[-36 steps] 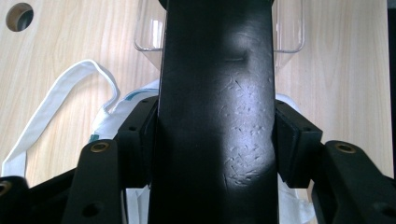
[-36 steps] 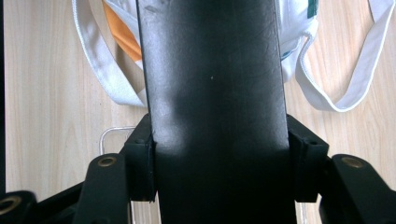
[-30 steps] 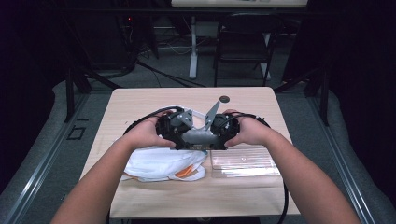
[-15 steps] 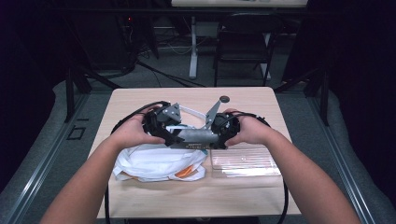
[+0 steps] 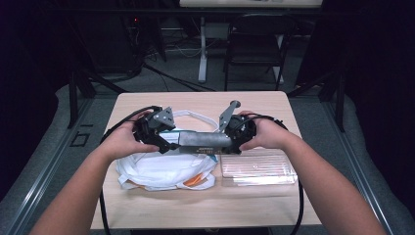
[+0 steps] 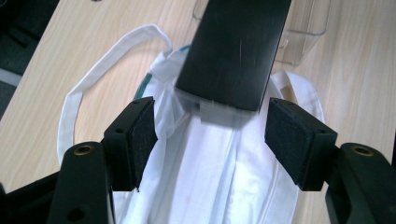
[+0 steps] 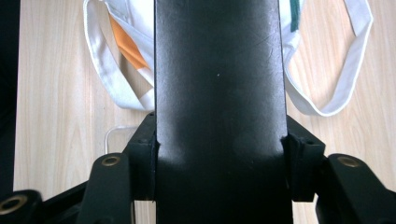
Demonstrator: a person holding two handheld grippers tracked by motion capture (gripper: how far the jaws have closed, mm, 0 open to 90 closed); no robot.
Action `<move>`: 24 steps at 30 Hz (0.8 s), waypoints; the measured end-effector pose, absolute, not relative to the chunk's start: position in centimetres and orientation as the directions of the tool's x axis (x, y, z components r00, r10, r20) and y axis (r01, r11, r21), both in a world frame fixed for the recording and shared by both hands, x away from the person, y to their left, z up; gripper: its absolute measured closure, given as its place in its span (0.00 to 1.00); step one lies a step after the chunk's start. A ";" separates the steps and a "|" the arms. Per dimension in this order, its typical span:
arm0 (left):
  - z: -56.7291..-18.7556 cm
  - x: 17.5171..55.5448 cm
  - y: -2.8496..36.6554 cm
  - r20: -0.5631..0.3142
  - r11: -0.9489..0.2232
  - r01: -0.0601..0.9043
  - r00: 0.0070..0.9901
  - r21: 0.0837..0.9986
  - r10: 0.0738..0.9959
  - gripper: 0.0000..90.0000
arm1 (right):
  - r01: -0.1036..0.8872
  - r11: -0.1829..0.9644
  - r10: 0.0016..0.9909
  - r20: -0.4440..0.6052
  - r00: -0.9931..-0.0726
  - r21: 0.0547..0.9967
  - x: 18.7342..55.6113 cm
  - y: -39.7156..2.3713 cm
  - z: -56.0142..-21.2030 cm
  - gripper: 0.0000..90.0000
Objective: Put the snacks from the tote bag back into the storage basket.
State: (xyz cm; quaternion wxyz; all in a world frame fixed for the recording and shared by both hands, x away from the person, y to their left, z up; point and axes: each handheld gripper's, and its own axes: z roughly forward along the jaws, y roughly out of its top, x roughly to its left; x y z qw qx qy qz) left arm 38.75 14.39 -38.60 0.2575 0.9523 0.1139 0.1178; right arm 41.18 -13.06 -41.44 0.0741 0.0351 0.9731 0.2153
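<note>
A flat black slab [image 5: 203, 141] hangs level above the table between my two grippers. My right gripper [image 5: 230, 139] is shut on one end of it; in the right gripper view the slab [image 7: 219, 93] runs up from between the two jaws [image 7: 219, 163]. My left gripper [image 5: 169, 139] faces the other end and is open. In the left gripper view the slab's end [image 6: 233, 51] reaches just between the pads [image 6: 140, 140], with a gap on each side. A white cloth bag [image 5: 161, 169] with orange and green print lies under them.
A clear plastic tray [image 5: 257, 169] lies on the wooden table [image 5: 195, 205] to the right of the bag, under my right hand. The bag's long white strap [image 6: 84, 93] loops out over the tabletop. Cables trail from both grippers.
My left gripper has drawn away to the left, so more of the black slab shows between the grippers. The right gripper has kept its hold and hardly moved.
</note>
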 end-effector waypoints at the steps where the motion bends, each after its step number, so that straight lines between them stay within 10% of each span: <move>1: -38.7 38.7 14.6 0.162 -0.840 0.163 0.945 0.518 0.284 0.38 | 0.031 0.910 0.095 -0.135 -0.986 0.413 41.2 -13.2 -41.2 0.47; 24: -42.7 37.9 17.7 0.109 -0.806 0.298 0.908 0.511 0.404 0.39 | 0.072 0.906 0.147 -0.149 -0.978 0.418 41.1 -18.3 -40.2 0.47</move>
